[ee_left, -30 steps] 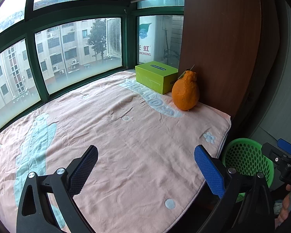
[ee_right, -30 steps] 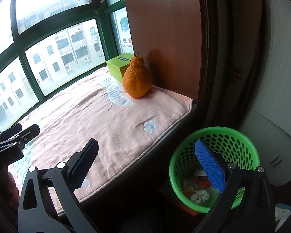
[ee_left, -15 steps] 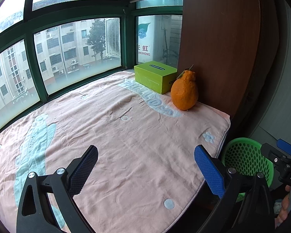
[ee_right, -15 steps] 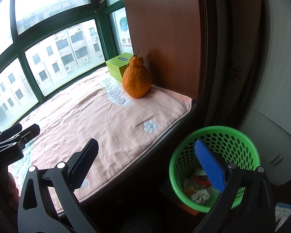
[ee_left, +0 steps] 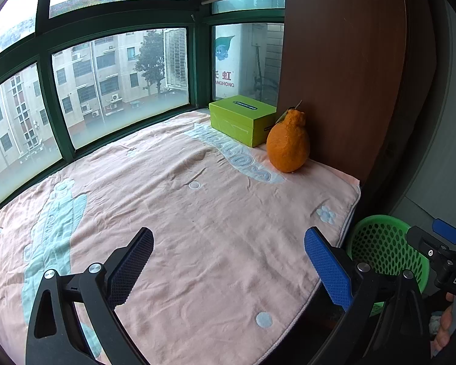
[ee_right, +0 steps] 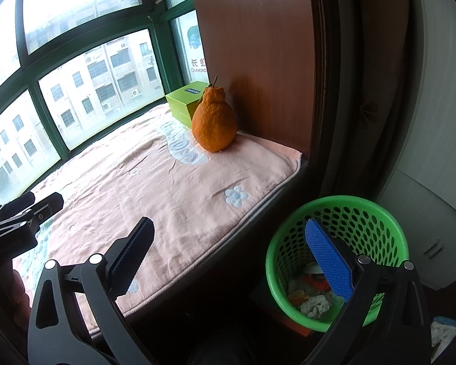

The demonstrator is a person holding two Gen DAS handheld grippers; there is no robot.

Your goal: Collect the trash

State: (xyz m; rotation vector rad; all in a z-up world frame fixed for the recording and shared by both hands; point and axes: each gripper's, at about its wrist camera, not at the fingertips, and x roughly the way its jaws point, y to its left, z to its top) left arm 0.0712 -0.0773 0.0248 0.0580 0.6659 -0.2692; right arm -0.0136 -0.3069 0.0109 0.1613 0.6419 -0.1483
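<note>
A green mesh waste basket (ee_right: 361, 213) stands on the floor beside the window seat; crumpled tissue and orange scraps (ee_right: 314, 302) lie at its bottom. It also shows in the left wrist view (ee_left: 383, 243) at lower right. My right gripper (ee_right: 228, 252) is open and empty, hovering over the seat's edge and the basket. My left gripper (ee_left: 228, 258) is open and empty above the pink blanket (ee_left: 182, 213). The right gripper shows in the left wrist view (ee_left: 440, 243), the left gripper in the right wrist view (ee_right: 27, 210).
A large orange citrus fruit (ee_left: 287, 146) and a green box (ee_left: 243, 118) sit at the far end of the blanket against a brown wooden panel (ee_left: 343, 60). Green-framed windows (ee_left: 106, 70) bound the seat. A white cabinet (ee_right: 434, 167) stands behind the basket.
Both views shifted very slightly; the fruit and box sit marginally lower and left in the left wrist view. Both grippers stay open and empty.
</note>
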